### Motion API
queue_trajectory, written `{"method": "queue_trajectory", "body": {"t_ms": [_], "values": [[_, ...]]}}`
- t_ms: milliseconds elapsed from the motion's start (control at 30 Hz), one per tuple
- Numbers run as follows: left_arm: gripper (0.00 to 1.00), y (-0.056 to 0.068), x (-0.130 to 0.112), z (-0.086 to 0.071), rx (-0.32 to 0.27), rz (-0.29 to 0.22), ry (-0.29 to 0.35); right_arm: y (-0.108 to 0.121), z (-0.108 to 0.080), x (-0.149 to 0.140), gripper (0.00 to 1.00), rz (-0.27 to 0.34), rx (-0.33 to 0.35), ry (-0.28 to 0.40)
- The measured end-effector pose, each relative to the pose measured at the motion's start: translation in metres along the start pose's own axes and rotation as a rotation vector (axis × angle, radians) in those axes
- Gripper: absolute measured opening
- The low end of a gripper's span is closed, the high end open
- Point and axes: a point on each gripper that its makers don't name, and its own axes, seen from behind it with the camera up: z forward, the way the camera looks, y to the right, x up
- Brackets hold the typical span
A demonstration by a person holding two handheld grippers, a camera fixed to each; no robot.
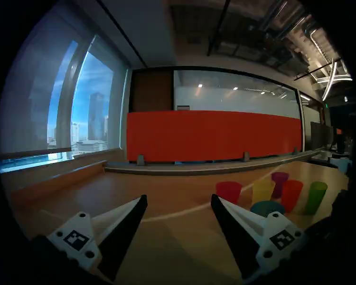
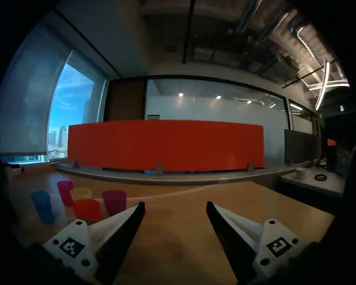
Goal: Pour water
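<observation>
Closest to the lens in the left gripper view, the left gripper (image 1: 179,197) is hovering over the wooden table (image 1: 168,247), its two fingers spread wide apart with nothing between them. Going from the left, a window (image 1: 83,118) is showing sky and towers. An orange partition (image 1: 213,135) is running along the table's far edge, and a white line (image 1: 178,213) is curving across the wood beyond the fingertips. Right of the gripper, coloured cups are standing upright in a tight cluster on the table. First is a red cup (image 1: 229,191), then a yellow cup (image 1: 263,190) with a low teal cup (image 1: 267,207) just in front of it. After these come a purple cup (image 1: 279,180) at the back, an orange cup (image 1: 292,194) and a green cup (image 1: 316,196) at the far right. Whether any is holding water cannot be told.

In the right gripper view, the right gripper (image 2: 174,204) is also gaping, with bare table (image 2: 178,251) lying between its fingers. At the left, a blue cup (image 2: 42,205), magenta cup (image 2: 65,191), yellow cup (image 2: 81,194), orange cup (image 2: 87,209) and purple cup (image 2: 114,201) are standing together, the orange one sitting just behind the left-hand finger. The partition (image 2: 166,145) is spanning the middle. At the right, a dark monitor (image 2: 299,147) is standing above a side desk (image 2: 315,183).
</observation>
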Motion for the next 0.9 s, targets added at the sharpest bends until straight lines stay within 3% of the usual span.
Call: {"method": "queue_trajectory", "body": {"t_ms": [900], "values": [[1.0, 0.0, -0.0006, 0.0007, 0.0, 0.0, 0.0, 0.0037, 0.0003, -0.0041, 1.0, 0.008, -0.001, -0.012]]}}
